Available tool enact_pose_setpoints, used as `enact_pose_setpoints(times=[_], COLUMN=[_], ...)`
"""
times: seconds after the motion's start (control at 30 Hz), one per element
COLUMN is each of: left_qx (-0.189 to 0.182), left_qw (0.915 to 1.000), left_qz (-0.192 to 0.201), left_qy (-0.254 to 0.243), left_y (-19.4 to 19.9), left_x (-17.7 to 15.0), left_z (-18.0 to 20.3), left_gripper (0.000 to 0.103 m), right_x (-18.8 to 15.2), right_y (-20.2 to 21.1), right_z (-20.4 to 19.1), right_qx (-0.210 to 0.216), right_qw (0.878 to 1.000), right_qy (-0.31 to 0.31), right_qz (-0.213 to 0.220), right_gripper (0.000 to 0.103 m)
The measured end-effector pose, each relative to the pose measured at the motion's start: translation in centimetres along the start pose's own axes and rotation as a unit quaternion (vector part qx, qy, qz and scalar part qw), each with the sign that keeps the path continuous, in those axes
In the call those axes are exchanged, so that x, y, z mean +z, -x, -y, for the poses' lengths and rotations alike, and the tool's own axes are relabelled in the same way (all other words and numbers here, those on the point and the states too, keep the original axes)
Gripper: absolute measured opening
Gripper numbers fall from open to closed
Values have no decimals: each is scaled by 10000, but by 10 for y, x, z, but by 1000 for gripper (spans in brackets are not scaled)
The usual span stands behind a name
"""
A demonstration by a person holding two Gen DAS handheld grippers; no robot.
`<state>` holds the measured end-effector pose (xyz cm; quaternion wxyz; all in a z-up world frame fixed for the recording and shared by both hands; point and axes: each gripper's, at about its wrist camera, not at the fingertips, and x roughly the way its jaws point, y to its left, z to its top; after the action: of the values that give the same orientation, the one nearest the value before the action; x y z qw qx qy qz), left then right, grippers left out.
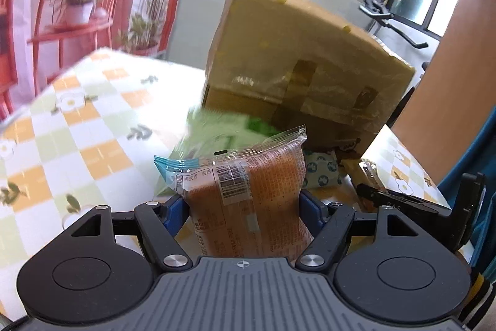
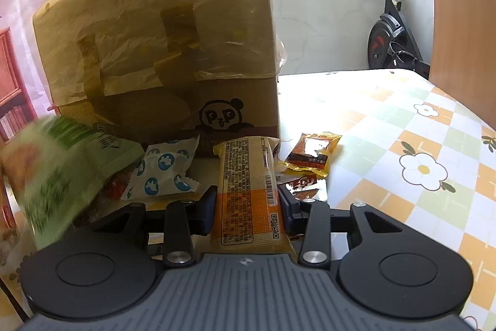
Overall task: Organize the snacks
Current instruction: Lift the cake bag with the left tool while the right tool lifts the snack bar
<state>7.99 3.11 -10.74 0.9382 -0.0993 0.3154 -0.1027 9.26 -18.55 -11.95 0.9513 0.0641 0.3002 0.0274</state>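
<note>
My left gripper is shut on a clear-wrapped brown cake packet with a barcode label, held a little above the table. My right gripper is shut on a long yellow-orange snack bar. Ahead of both stands a taped cardboard box with a panda print, also seen as the cardboard box in the left wrist view. At its foot lie a blurred green snack bag, a white packet with blue dots and small brown-yellow sachets. The green bag shows behind the cake.
A checked tablecloth with flowers covers the table, with open cloth to the right of the box. An exercise bike stands beyond the far edge. A red chair with a plant is at the back left. The right gripper's body shows at lower right.
</note>
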Motion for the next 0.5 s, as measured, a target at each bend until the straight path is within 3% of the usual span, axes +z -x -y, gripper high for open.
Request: enact_pose_setpoints(times=[0.5], left_qx=[-39], left_qw=[9988], left_qz=[475], left_qy=[97], left_y=[15], left_x=[32], left_z=[-6], left_gripper=[76], right_x=[-1], right_y=[14], right_z=[-1], right_qx=[-66], right_qw=[9995], right_qy=[-77], right_qz=[298], right_gripper=[42])
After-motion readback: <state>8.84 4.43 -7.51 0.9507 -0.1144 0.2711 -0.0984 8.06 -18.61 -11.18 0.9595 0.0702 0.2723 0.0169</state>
